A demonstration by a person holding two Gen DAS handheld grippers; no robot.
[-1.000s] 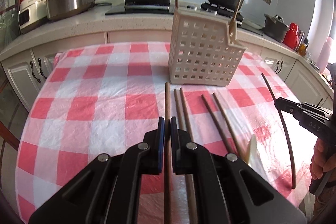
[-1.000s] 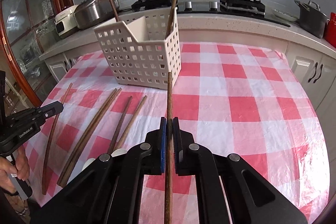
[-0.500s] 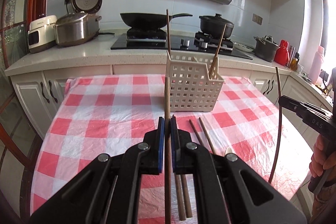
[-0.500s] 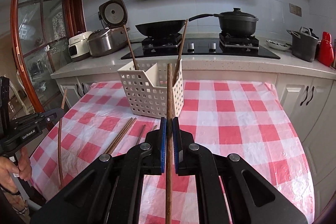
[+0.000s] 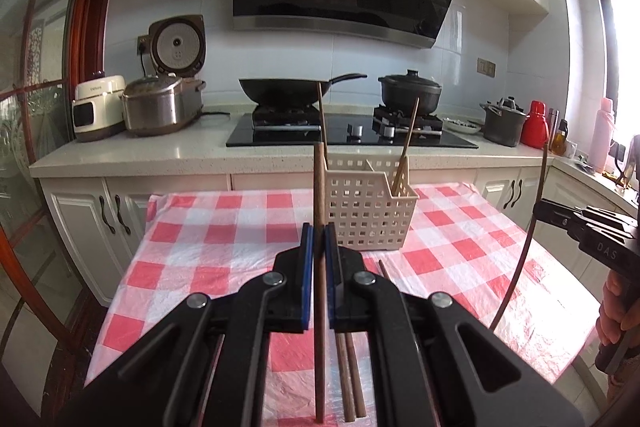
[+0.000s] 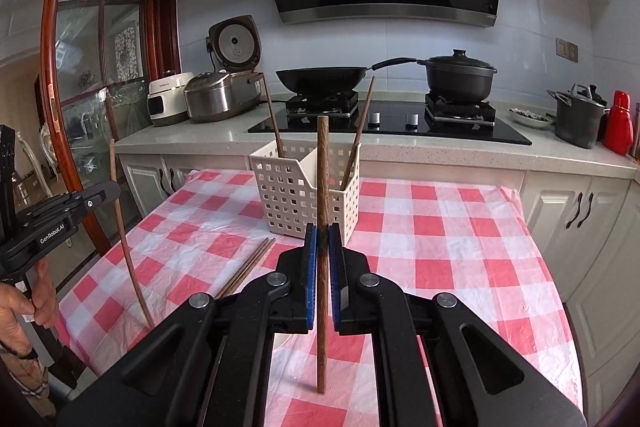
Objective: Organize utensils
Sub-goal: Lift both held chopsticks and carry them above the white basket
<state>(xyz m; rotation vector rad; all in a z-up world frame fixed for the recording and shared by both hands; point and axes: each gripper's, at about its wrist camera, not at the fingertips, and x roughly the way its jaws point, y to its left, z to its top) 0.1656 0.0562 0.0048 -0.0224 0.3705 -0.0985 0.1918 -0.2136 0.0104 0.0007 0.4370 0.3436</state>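
Note:
My left gripper (image 5: 316, 241) is shut on a brown wooden chopstick (image 5: 319, 187) held upright, its lower tip at the cloth. My right gripper (image 6: 322, 241) is shut on another brown chopstick (image 6: 322, 163), also upright. A white perforated basket (image 5: 366, 215) stands ahead on the checked tablecloth (image 5: 208, 247) with two chopsticks leaning in it; it also shows in the right wrist view (image 6: 296, 195). Loose chopsticks (image 5: 350, 367) lie on the cloth below my left gripper; a pair (image 6: 252, 263) shows in the right wrist view. Each gripper appears in the other's view, the right (image 5: 592, 231) and the left (image 6: 60, 215).
A counter behind the table carries a hob with a wok (image 5: 288, 93) and a black pot (image 5: 410, 93), rice cookers (image 5: 160, 107) at left, a grey pot (image 5: 504, 121) and a red flask (image 5: 534, 125) at right. White cabinets (image 5: 92, 219) stand below.
Both grippers have risen and tilted up from looking down at the table, each standing its chopstick upright. The basket now appears farther away.

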